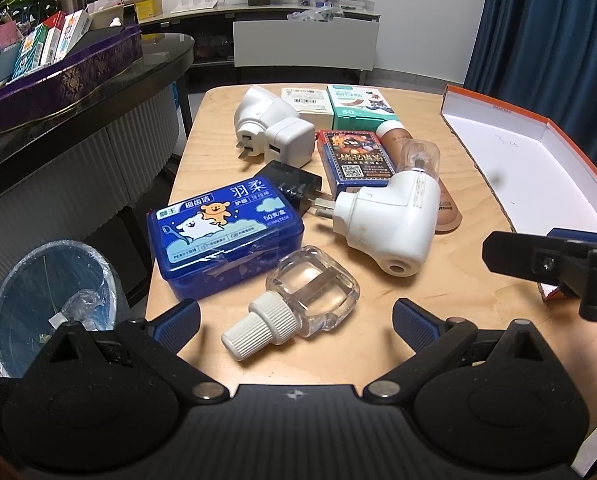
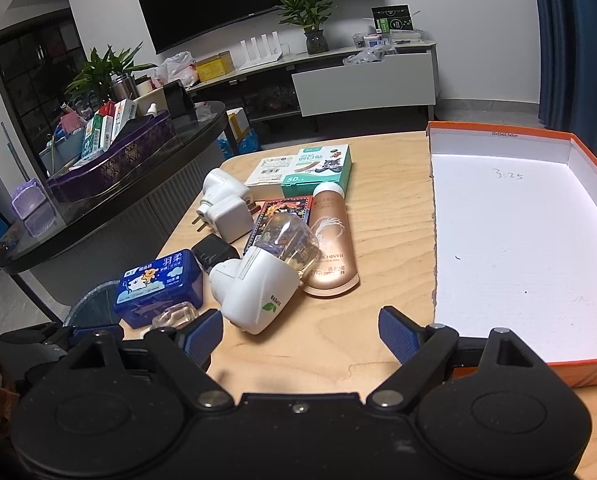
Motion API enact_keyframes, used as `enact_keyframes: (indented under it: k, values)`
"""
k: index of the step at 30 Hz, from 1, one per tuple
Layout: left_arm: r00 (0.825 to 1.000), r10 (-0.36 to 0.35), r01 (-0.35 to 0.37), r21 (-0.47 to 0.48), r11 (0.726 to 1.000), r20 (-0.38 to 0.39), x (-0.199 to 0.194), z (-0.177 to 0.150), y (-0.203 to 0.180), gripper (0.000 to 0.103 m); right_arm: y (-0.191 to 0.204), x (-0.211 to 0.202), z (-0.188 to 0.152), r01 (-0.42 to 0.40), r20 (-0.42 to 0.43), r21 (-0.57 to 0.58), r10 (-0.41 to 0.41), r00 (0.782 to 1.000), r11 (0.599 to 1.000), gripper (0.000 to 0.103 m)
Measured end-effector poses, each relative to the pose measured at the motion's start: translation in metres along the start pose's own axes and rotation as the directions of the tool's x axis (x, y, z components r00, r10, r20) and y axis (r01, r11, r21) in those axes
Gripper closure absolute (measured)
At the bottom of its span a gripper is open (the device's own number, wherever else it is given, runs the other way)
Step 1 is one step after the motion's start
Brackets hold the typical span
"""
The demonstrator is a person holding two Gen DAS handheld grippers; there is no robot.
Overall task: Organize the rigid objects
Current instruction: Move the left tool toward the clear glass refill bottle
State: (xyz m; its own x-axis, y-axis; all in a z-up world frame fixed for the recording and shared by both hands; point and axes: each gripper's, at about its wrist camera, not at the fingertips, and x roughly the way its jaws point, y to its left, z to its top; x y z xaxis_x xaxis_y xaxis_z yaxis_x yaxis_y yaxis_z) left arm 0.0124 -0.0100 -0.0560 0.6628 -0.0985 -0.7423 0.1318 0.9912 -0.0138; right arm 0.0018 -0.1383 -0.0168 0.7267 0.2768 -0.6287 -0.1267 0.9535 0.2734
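Hovering wide apart and empty, the left tongs (image 1: 296,316) bracket a clear refill bottle (image 1: 298,300) lying on the desk (image 1: 478,280). Right tongs (image 2: 300,332) are spread too, nothing gripped, just short of the white plug-in vaporizer (image 2: 254,288). Blue floss box (image 1: 222,232) sits left of it, hand cream tube (image 2: 332,248) behind, orange-rimmed box lid (image 2: 518,240) empty on the right.

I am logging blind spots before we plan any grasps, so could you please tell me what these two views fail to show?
- Orange box: near end cut off by the left wrist view's edge and the right hand-held gripper.
- Clear bottle: mostly hidden behind the right hand-held gripper's finger in the right wrist view.
- Black charger: partly covered by the blue box.
- Handwriting in the orange box: too small to read.
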Motion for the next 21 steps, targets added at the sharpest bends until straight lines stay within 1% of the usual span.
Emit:
enact_keyframes:
  k: [7, 14, 21]
  values:
    - [1.0, 0.003, -0.003, 0.004, 1.0, -0.003, 0.002, -0.001, -0.002, 0.0, -0.001, 0.002, 0.0, 0.01, -0.014, -0.008, -0.01, 1.0, 1.0, 0.003]
    - [1.0, 0.005, -0.005, 0.005, 1.0, -0.009, 0.006, -0.002, -0.002, 0.0, 0.0, 0.003, -0.002, -0.011, 0.045, -0.011, 0.012, 0.999, 1.0, 0.003]
    - [1.0, 0.015, -0.015, 0.009, 1.0, -0.017, 0.012, -0.003, -0.002, 0.0, -0.001, 0.004, -0.002, -0.01, 0.034, -0.011, 0.011, 0.999, 1.0, 0.003]
